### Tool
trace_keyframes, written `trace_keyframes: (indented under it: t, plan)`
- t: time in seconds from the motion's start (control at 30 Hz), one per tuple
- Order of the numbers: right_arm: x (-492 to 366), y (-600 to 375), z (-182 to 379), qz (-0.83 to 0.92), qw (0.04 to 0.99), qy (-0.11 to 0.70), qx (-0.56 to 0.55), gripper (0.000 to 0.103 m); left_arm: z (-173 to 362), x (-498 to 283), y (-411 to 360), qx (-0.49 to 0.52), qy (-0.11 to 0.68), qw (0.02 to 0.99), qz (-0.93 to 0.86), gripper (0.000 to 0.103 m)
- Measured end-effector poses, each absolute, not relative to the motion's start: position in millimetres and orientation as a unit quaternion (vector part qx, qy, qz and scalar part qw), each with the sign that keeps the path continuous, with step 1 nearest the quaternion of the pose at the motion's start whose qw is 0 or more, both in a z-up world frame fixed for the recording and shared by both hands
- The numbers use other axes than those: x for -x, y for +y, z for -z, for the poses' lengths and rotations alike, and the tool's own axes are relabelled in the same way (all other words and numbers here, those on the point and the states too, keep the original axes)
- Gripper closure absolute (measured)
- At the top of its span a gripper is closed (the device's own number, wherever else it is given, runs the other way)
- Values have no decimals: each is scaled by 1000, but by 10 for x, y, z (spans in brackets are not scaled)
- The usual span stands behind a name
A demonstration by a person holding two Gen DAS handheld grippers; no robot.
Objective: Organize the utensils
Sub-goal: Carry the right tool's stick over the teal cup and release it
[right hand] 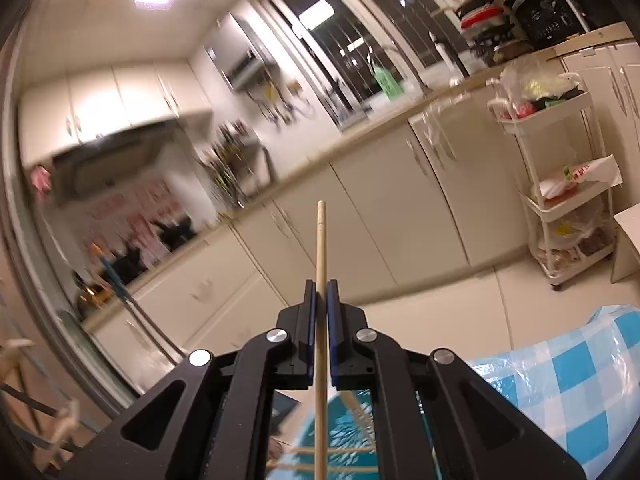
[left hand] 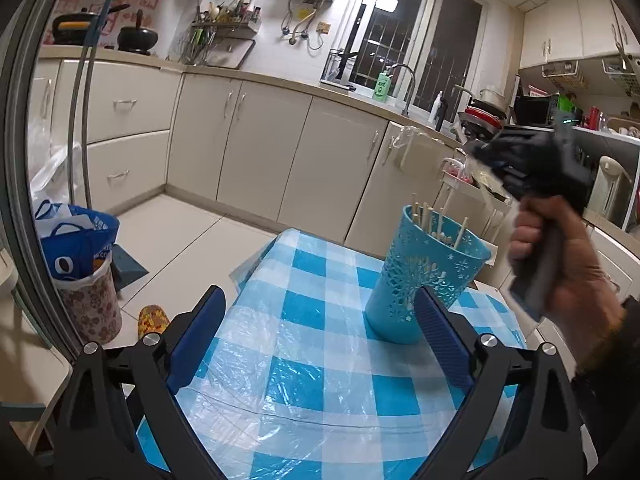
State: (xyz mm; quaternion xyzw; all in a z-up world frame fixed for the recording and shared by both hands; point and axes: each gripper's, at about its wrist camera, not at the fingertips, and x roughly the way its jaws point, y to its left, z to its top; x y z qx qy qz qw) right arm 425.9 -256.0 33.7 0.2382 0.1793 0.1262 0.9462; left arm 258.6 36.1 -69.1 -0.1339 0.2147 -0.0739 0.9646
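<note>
Right gripper (right hand: 320,292) clenched on an upright chopstick (right hand: 321,240) above the blue holder (left hand: 424,276); left gripper (left hand: 320,308) released, jaws wide, empty, over checked tablecloth (left hand: 312,360).

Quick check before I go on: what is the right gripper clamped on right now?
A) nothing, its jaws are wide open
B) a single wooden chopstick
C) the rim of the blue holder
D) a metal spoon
B: in the right wrist view the right gripper has its blue pads closed on one chopstick that runs out past the tips, above the blue holder.
</note>
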Motion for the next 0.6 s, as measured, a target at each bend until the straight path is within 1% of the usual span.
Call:
trace_keyframes:
  t: [0.07, 0.17, 0.37, 0.43, 0.5, 0.57, 0.6]
  plan:
    - [-4358, -2485, -262, -111, 949, 203, -214, 97, 675, -2607, 403, 142, 212, 964, 72, 12]
    - [-4382, -2423, -173, -97, 954, 218, -183, 97, 670, -2637, 471, 157, 210, 963, 68, 12]
    - [-4405, -2409, 27, -84, 948, 257, -165, 96, 642, -2611, 469, 159, 213, 961, 71, 12]
    - [-4324, -2434, 38, -85, 947, 260, -171, 88, 579, -2572, 446, 153, 214, 962, 77, 12]
    - [-4074, -2495, -3, -91, 948, 247, -180, 86, 498, -2523, 431, 145, 214, 963, 81, 9]
    - [-3725, -2553, -53, -99, 948, 235, -193, 80, 404, -2480, 403, 132, 218, 963, 86, 8]
    - [-3566, -2569, -72, -100, 947, 232, -198, 70, 349, -2448, 379, 123, 223, 963, 90, 8]
